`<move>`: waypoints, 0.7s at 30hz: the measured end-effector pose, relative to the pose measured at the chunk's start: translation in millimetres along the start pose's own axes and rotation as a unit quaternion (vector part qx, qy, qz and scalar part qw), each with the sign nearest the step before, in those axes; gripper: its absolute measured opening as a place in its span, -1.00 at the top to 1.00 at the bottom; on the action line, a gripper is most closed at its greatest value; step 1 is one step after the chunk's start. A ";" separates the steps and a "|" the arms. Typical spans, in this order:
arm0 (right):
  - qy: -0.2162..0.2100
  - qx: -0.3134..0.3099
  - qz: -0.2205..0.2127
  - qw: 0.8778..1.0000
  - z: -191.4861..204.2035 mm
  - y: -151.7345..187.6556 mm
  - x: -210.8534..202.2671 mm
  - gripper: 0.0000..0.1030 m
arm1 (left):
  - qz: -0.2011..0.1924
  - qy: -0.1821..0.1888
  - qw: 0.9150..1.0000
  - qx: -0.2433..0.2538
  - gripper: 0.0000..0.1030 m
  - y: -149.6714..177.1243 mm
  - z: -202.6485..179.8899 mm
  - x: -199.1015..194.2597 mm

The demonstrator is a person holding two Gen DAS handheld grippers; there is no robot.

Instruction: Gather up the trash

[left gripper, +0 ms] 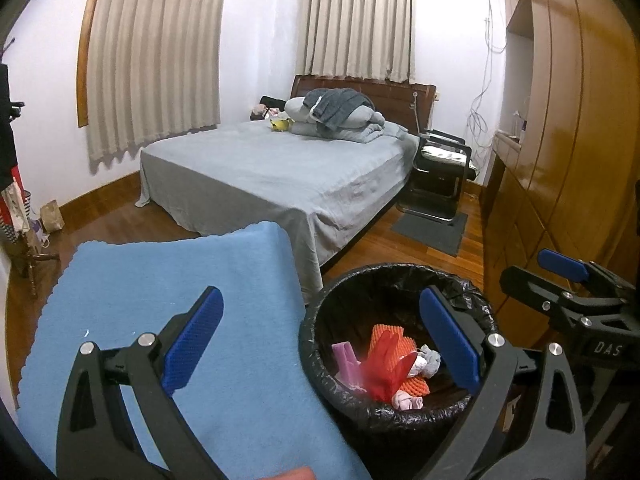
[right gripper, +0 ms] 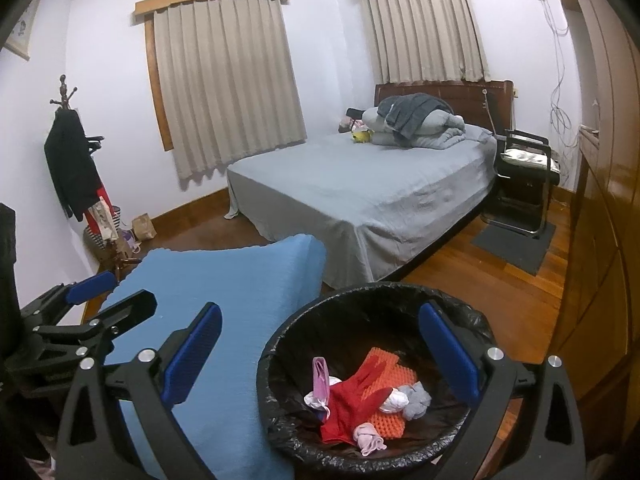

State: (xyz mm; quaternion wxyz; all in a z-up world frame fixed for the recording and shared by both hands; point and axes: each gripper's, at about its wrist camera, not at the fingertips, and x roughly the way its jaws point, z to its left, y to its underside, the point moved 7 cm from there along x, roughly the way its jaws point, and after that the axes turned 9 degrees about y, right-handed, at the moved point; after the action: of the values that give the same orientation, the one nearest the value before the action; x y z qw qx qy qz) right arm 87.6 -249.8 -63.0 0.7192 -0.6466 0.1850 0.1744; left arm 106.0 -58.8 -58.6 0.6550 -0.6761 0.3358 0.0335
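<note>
A round bin with a black liner (left gripper: 320, 320) (right gripper: 276, 352) stands on the floor below both grippers. Inside lie a red glove (left gripper: 386, 364) (right gripper: 348, 400), an orange foam net (left gripper: 394, 340) (right gripper: 390, 368), a pink piece (left gripper: 348, 360) (right gripper: 320, 376) and crumpled white and grey tissues (left gripper: 428, 360) (right gripper: 416, 398). My left gripper (left gripper: 324, 344) is open and empty above the bin's left rim. My right gripper (right gripper: 320, 360) is open and empty over the bin; it also shows in the left wrist view (left gripper: 560, 276). The left gripper shows at the left of the right wrist view (right gripper: 104, 292).
A blue cloth (left gripper: 168, 300) (right gripper: 224, 300) covers a surface left of the bin. A bed with grey sheet (left gripper: 280, 168) (right gripper: 360, 192) is behind. A wooden wardrobe (left gripper: 560, 140) runs along the right. A chair (left gripper: 440, 168), floor mat (left gripper: 432, 228) and coat stand (right gripper: 76, 160) are farther off.
</note>
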 end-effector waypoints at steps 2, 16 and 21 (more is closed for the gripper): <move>0.000 0.000 0.001 1.000 0.6 -0.1 -0.1 -0.88 | -0.002 -0.001 1.000 -0.001 -0.86 -0.5 1.0 -1.9; -0.001 -0.001 -0.001 1.000 2.2 -1.3 -1.8 -0.88 | -0.004 -0.004 1.000 -0.002 -0.86 -0.8 3.4 -5.6; -0.001 -0.001 -0.001 1.000 2.0 -0.9 -1.7 -0.88 | -0.004 -0.003 1.000 -0.003 -0.86 -1.0 3.2 -5.8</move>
State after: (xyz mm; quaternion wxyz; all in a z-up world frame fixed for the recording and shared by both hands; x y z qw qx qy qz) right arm 86.6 -248.0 -61.2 0.7190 -0.6472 0.1836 0.1743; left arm 103.2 -53.6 -55.4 0.6545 -0.6791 0.3307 0.0341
